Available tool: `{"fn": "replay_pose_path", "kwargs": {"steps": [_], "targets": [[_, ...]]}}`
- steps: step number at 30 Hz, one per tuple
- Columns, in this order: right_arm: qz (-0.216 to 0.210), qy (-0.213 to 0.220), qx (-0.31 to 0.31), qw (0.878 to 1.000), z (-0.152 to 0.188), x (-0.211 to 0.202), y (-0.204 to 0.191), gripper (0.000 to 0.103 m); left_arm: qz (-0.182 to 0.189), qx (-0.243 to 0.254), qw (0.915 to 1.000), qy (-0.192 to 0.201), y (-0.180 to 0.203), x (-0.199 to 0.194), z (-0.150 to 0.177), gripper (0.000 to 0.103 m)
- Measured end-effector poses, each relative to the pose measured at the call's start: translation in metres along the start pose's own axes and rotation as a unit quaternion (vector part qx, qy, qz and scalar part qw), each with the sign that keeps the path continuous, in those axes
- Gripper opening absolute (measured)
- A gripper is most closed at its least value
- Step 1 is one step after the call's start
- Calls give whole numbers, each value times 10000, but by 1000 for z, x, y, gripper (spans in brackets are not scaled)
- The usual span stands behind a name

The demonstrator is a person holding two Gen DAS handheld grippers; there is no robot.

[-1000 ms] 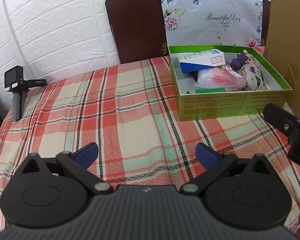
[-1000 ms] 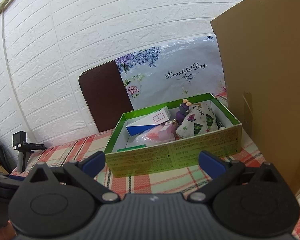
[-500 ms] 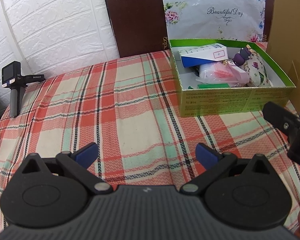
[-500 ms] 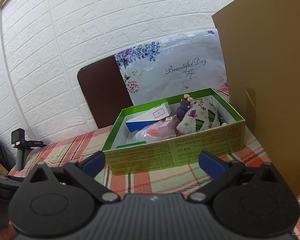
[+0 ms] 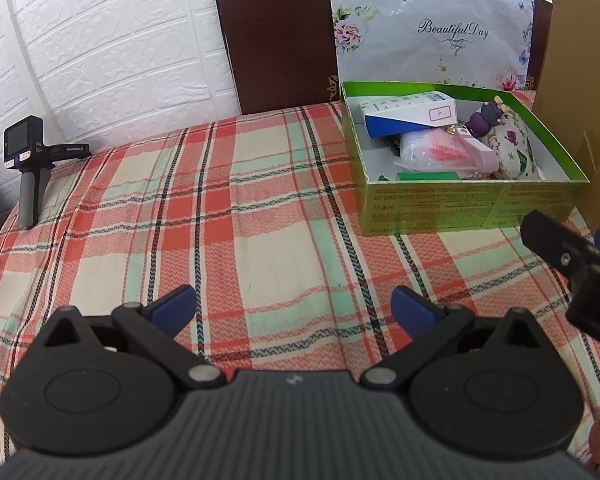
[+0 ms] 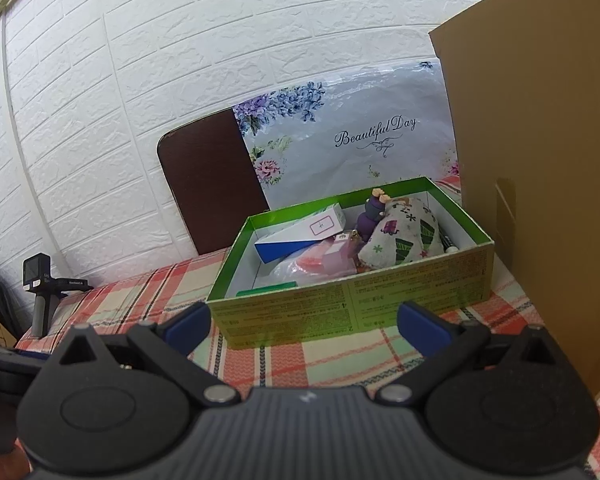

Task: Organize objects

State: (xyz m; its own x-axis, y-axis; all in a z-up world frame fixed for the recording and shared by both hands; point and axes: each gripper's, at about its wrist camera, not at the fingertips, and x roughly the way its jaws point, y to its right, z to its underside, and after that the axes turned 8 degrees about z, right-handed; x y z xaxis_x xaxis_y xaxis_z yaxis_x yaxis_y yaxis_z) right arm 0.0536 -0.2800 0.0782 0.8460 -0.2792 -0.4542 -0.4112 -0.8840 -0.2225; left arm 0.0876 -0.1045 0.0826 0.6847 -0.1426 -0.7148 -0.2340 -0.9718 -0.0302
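While both grippers hang over the cloth [image 5: 260, 208] with nothing between their fingers, no pick is under way. Judgement: this is either the start of sorting or a pause between items.

Cloth: plaid, covers the whole table; bare ahead of the left gripper [image 5: 292, 312], so nothing loose lies there to collect.

Cardboard [image 6: 540, 160]: tall brown sheet, right of the right gripper [image 6: 304, 324], standing just beside the box's right end. It walls off that side, so approach to the box looks easiest from the front or the left.

Floral bag [image 6: 360, 148], lettered "Beautiful Day", and a dark board [image 6: 208, 196] lean on the brick wall beyond the box.

Box [image 6: 352, 304]: green, lidless, directly ahead of the right gripper and near it; ahead and to the right of the left gripper, well apart. Open top presumably so items go in or out from above.

Contents, big to small: patterned pouch [image 6: 404, 240] at the right end; blue-and-white carton [image 6: 300, 236] propped aslant on the left; pink packet [image 6: 328, 258] in the middle; purple figure [image 6: 372, 216] upright behind the pouch; green strip [image 6: 266, 291] against the near wall. All piled loosely, overlapping.

Handheld camera [image 5: 28, 168]: on a small stand, far left of the left gripper, at the table edge.

Grippers: left jaws spread wide, empty. Right jaws spread wide, empty, aimed at the box's near wall. Right looks better placed for the next reach.
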Motion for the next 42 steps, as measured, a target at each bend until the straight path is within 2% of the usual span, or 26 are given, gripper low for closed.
{"fn": "replay_pose_path", "kwargs": {"steps": [18, 42], "targets": [[73, 176, -75, 9998, -3, -16, 1, 103, 101, -44, 9998, 144, 0, -12, 2, 103], [58, 141, -111, 9998, 1, -19, -4, 103, 80, -131, 9997, 212, -9, -18, 5, 103]]}}
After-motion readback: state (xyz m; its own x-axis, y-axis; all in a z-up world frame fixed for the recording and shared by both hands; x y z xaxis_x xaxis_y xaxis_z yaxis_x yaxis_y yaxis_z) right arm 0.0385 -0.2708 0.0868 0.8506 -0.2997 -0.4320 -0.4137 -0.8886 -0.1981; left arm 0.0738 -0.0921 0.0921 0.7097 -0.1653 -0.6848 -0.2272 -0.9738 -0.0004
